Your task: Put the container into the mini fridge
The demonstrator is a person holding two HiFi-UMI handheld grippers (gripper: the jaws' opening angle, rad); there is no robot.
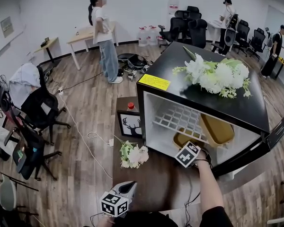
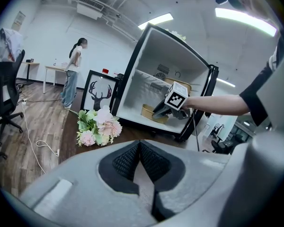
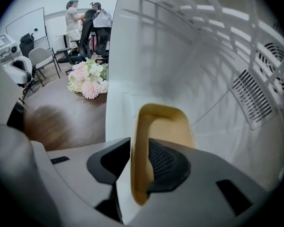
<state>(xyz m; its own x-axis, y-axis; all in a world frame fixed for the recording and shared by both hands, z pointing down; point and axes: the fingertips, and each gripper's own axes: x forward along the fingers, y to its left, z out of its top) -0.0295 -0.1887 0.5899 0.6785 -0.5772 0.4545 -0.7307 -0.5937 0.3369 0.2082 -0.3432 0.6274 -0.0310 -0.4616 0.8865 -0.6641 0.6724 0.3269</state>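
Note:
The mini fridge (image 1: 206, 100) is black with a white inside and stands on a dark table (image 1: 151, 183) with its door (image 1: 274, 136) swung open to the right. A tan container (image 3: 163, 126) rests on the fridge floor (image 1: 182, 138), low in the compartment (image 2: 149, 111). My right gripper (image 3: 137, 169) reaches into the fridge (image 1: 191, 145); the container's rim stands between its jaws, and the left pad is clear of it. My left gripper (image 2: 139, 167) hangs near the table's front edge (image 1: 128, 188), shut and holding nothing.
A second tan piece (image 1: 218, 129) leans by the wire shelf (image 1: 180, 117). White flowers (image 1: 217, 74) lie on the fridge top. A pink bouquet (image 1: 134, 155), a deer picture (image 1: 131, 125) and a red-capped bottle (image 1: 130, 106) share the table. Office chairs (image 1: 38, 108) stand left; a person (image 1: 104, 37) stands beyond.

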